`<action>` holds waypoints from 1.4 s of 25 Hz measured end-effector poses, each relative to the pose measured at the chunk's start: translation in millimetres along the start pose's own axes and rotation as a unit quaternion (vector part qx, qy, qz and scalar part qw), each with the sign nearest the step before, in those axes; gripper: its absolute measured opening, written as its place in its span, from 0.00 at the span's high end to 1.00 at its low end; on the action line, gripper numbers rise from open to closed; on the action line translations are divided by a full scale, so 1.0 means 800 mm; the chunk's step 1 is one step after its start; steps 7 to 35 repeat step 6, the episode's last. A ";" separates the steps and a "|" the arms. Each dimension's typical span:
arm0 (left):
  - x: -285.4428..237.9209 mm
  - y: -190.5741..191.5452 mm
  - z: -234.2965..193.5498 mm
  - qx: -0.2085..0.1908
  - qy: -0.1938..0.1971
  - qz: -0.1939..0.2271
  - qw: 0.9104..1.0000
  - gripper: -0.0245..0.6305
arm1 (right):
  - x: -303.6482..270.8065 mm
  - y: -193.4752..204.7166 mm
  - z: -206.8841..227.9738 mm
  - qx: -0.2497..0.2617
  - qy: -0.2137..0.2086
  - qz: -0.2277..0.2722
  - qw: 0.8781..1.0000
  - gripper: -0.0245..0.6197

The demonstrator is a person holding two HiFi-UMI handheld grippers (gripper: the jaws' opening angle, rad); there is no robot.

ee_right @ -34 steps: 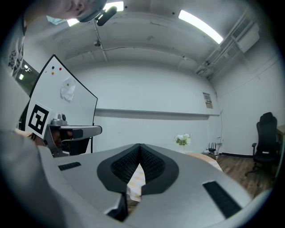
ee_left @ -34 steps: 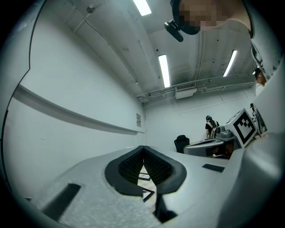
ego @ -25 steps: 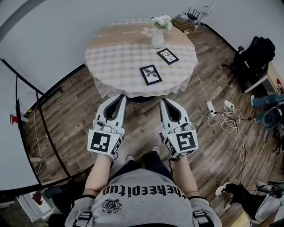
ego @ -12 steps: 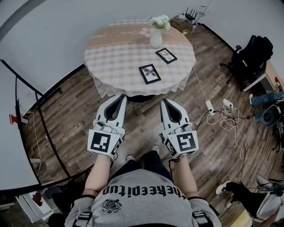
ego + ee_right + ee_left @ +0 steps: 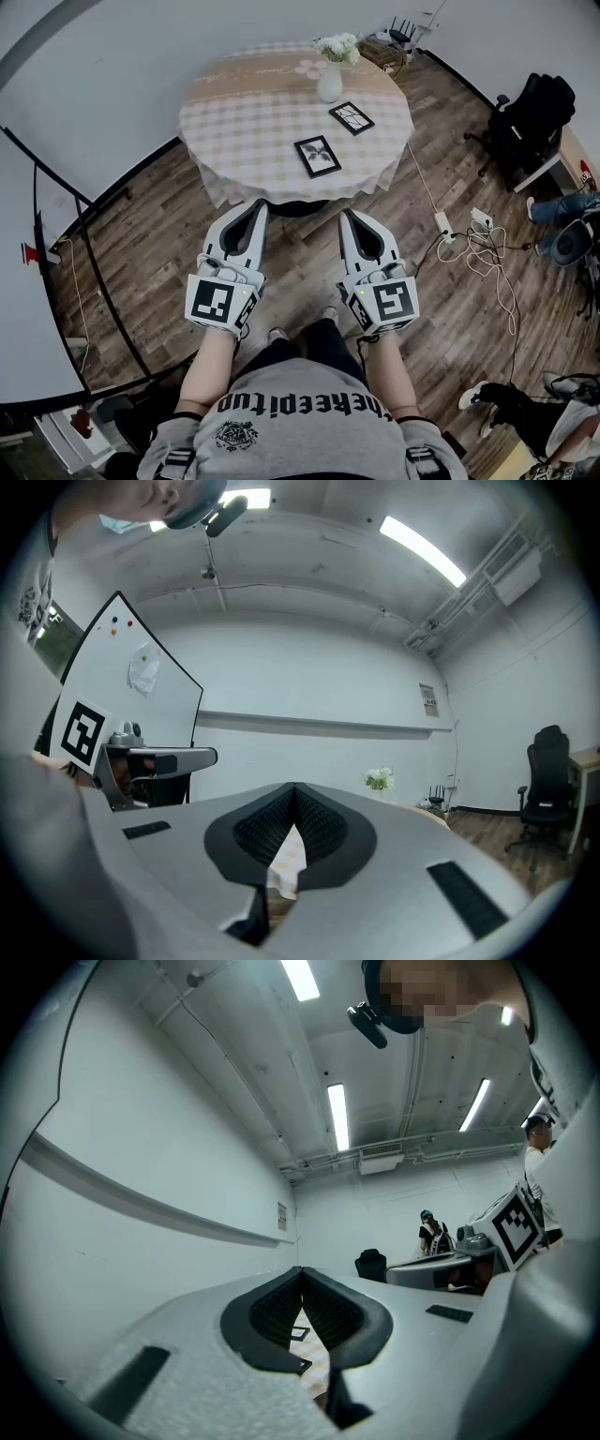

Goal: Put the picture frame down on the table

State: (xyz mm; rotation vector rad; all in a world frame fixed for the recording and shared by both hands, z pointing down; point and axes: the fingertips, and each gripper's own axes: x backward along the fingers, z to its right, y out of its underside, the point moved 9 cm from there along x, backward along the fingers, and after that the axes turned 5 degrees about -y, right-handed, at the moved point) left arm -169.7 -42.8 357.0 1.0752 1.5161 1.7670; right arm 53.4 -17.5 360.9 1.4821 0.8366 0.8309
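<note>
The right gripper (image 5: 294,787) has its fingers (image 5: 323,829) meeting at the tips, nothing between; apparently a checked tabletop (image 5: 286,860) below, white flowers (image 5: 379,778) beyond.

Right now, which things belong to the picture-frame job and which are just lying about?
Job: left gripper and right gripper, both shut and empty; nearer picture frame and farther picture frame, flat on the table.
Lying about: flower vase, power strip, black chair.
</note>
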 end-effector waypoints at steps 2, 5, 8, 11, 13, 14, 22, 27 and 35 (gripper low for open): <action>0.000 0.000 -0.001 0.001 0.001 0.000 1.000 0.94 | 0.000 0.000 0.000 -0.001 0.003 0.000 1.000 0.95; -0.001 -0.001 -0.001 0.002 0.002 0.000 1.000 0.94 | 0.000 -0.001 0.000 -0.003 0.005 0.000 1.000 0.95; -0.001 -0.001 -0.002 0.002 0.003 -0.001 1.000 0.94 | 0.000 -0.001 0.000 -0.004 0.006 0.000 1.000 0.95; -0.001 -0.001 -0.002 0.002 0.003 -0.001 1.000 0.94 | 0.000 -0.001 0.000 -0.004 0.006 0.000 1.000 0.95; -0.001 -0.001 -0.002 0.002 0.003 -0.001 1.000 0.94 | 0.000 -0.001 0.000 -0.004 0.006 0.000 1.000 0.95; -0.001 -0.001 -0.002 0.002 0.003 -0.001 1.000 0.94 | 0.000 -0.001 0.000 -0.004 0.006 0.000 1.000 0.95; -0.001 -0.001 -0.002 0.002 0.003 -0.001 1.000 0.94 | 0.000 -0.001 0.000 -0.004 0.006 0.000 1.000 0.95; -0.001 -0.001 -0.002 0.002 0.003 -0.001 1.000 0.94 | 0.000 -0.001 0.000 -0.004 0.006 0.000 1.000 0.95; -0.001 -0.001 -0.002 0.002 0.003 -0.001 1.000 0.94 | 0.000 -0.001 0.000 -0.004 0.006 0.000 1.000 0.95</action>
